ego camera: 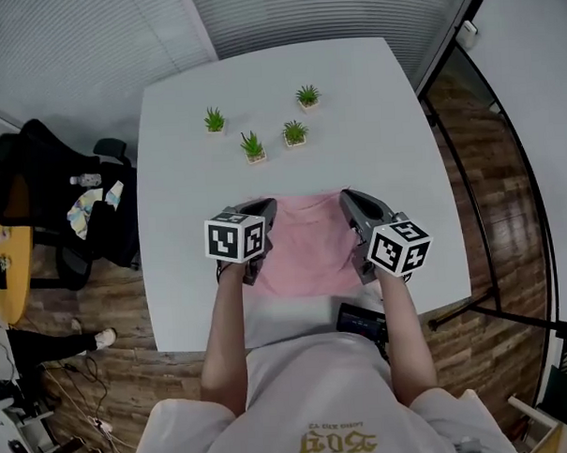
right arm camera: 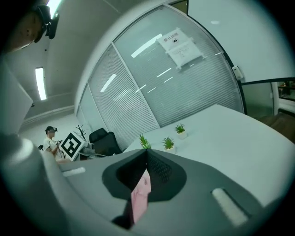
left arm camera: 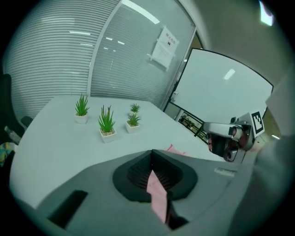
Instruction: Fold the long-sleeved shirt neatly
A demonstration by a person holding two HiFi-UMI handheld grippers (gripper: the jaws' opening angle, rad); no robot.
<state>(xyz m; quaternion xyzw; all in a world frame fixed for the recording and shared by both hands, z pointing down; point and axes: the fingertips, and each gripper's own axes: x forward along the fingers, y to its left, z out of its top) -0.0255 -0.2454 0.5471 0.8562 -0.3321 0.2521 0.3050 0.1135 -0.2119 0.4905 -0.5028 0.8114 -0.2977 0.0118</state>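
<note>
My left tool [ego camera: 261, 211] and my right tool [ego camera: 354, 205] were each closed tight on the pink shirt [ego camera: 308, 253] at frame centre, over the table [ego camera: 382, 113].

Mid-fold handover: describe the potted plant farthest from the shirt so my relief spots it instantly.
On the white table, beyond the pink shirt, stand small green plants in white pots. Yours is the rear plant: farthest back and farthest right, nearest the table's far edge.
</note>
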